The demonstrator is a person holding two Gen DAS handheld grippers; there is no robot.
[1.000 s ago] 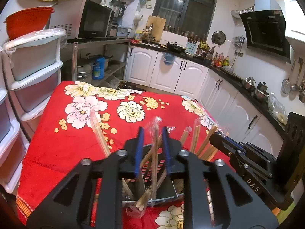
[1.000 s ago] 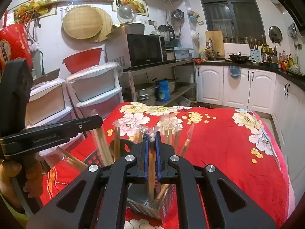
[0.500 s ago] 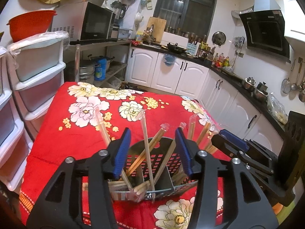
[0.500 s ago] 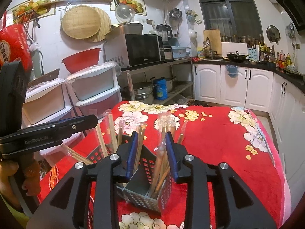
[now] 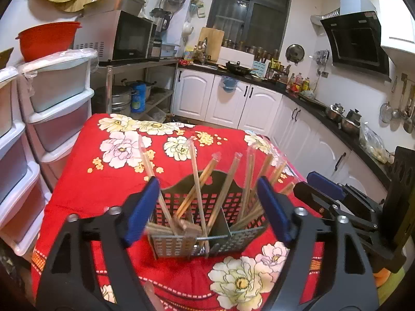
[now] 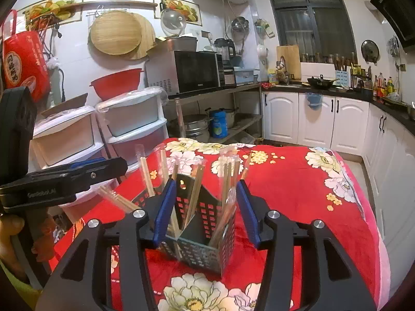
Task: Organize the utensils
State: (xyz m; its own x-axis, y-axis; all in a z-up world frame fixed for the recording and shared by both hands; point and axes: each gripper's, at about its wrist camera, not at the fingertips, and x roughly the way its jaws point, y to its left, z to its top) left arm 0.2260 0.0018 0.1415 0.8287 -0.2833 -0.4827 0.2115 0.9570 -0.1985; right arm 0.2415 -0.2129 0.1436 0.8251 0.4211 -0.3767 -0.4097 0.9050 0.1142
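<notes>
Both claws have just been opening: the left gripper (image 5: 207,207) gapes wide, the right gripper (image 6: 206,208) about half, neither seeming to grip anything. The chopsticks (image 5: 198,181) stand in the holder (image 5: 207,243) on the red tablecloth (image 5: 103,181)

black hand-held gripper (image 5: 207,204), blue pads (image 5: 141,211), silver screws (image 5: 115,210)

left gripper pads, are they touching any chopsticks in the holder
Apart. The left wrist view shows the left gripper open wide, jaws just opened, pads outside the chopsticks in the holder.
</notes>
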